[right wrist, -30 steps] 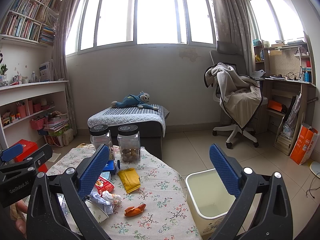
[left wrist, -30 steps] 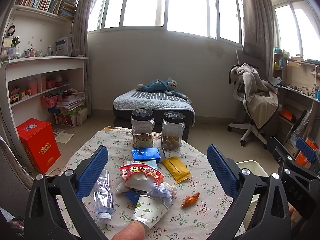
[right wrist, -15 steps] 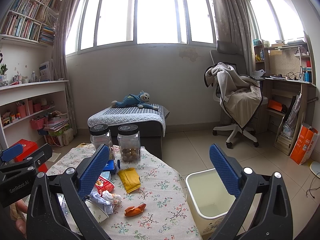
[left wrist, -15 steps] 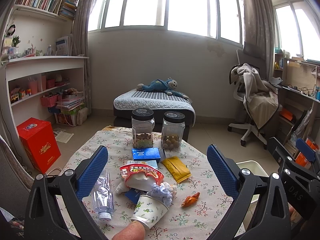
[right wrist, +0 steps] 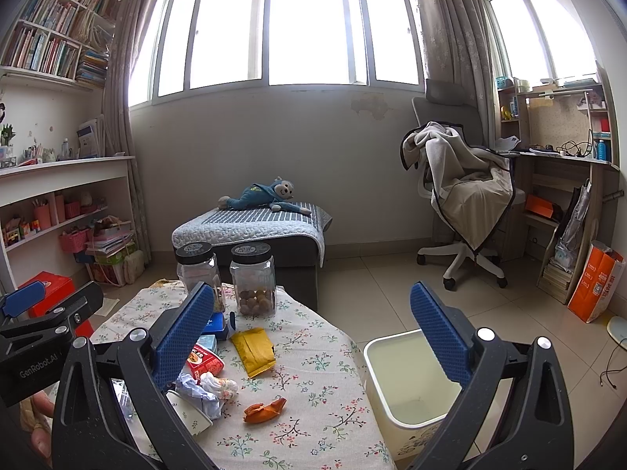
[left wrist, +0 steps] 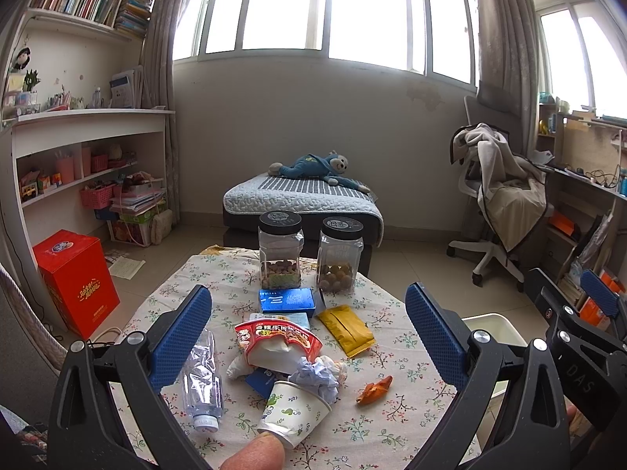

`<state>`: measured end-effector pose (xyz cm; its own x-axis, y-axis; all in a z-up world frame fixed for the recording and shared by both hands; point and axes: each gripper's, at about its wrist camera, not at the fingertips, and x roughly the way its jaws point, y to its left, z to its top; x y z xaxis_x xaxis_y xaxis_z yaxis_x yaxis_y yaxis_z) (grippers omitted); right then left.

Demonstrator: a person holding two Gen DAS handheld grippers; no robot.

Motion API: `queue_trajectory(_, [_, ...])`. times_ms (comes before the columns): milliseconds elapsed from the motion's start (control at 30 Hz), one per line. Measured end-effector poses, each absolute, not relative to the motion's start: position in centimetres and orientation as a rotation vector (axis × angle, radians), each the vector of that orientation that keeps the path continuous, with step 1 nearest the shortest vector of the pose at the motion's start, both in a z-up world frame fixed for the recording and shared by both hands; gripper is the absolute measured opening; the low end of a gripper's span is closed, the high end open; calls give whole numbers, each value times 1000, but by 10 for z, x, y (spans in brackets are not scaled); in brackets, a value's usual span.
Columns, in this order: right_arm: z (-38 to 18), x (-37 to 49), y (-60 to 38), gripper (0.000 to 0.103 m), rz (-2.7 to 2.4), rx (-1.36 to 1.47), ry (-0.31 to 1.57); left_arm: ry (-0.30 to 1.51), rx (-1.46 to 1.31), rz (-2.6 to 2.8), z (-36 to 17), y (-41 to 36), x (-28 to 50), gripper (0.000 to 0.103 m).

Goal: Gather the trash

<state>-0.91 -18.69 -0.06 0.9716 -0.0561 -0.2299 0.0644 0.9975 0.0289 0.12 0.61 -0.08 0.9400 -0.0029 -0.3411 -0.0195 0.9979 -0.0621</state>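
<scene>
Two jars (left wrist: 309, 252) on floral table (left wrist: 392, 427)

Tipped paper cup (left wrist: 296, 411), crushed bottle (left wrist: 202, 380) (capped), wrappers heaped together.

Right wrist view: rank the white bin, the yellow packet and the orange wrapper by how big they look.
1. White bin, clearly largest, though it sits low beside the table, so nearness is hard to judge.
2. Yellow packet.
3. Orange wrapper, smallest, despite lying nearer the camera.
</scene>
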Motion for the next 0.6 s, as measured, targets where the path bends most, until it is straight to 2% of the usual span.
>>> queue_trajectory(333, [3, -4, -187, 96, -48, 44, 265, 375, -87, 35, -23, 14, 8, 96])
queue_trajectory(600, [0, 38, -178, 96, 88, 120, 483, 487, -115, 101, -9, 49, 37, 96])
